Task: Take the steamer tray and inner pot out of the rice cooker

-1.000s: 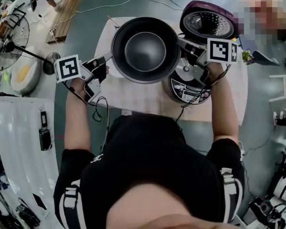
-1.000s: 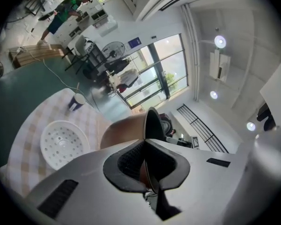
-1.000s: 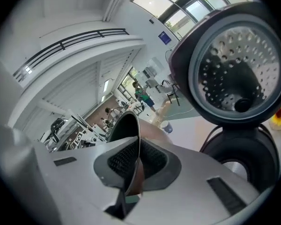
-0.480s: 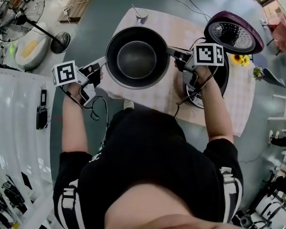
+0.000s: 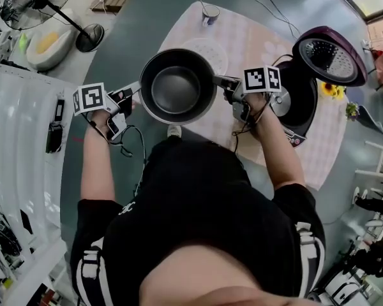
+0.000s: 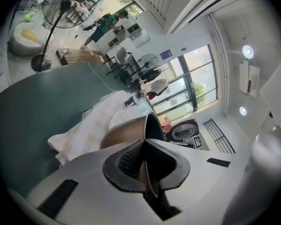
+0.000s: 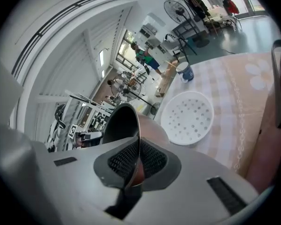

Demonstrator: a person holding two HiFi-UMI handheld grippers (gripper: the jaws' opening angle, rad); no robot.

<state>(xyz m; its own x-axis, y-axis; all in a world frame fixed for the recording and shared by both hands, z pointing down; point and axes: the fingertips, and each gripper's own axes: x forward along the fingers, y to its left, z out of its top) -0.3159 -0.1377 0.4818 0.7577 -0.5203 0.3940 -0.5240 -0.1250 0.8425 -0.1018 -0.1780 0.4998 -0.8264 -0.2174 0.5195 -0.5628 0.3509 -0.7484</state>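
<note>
Pot (image 5: pixel 177 86) is up over the table (image 5: pixel 255 37) edge, left of the cooker (image 5: pixel 301 101). Left gripper (image 5: pixel 138 88) and right gripper (image 5: pixel 221 81) are both clamped on opposite rim sides. Tray (image 7: pixel 186 117) lies on the table.

The inner pot (image 5: pixel 177 88) at centre frame is dark grey inside and coppery brown outside. Just above it, the steamer tray (image 5: pixel 210 45) is white, dotted with holes. At upper right, the rice cooker (image 5: pixel 301 107) is black with a purple lid (image 5: pixel 329 55). The worktop cloth (image 5: pixel 255 40) is a pale pink-and-cream check, and the floor (image 5: pixel 140 18) is dull teal.
</note>
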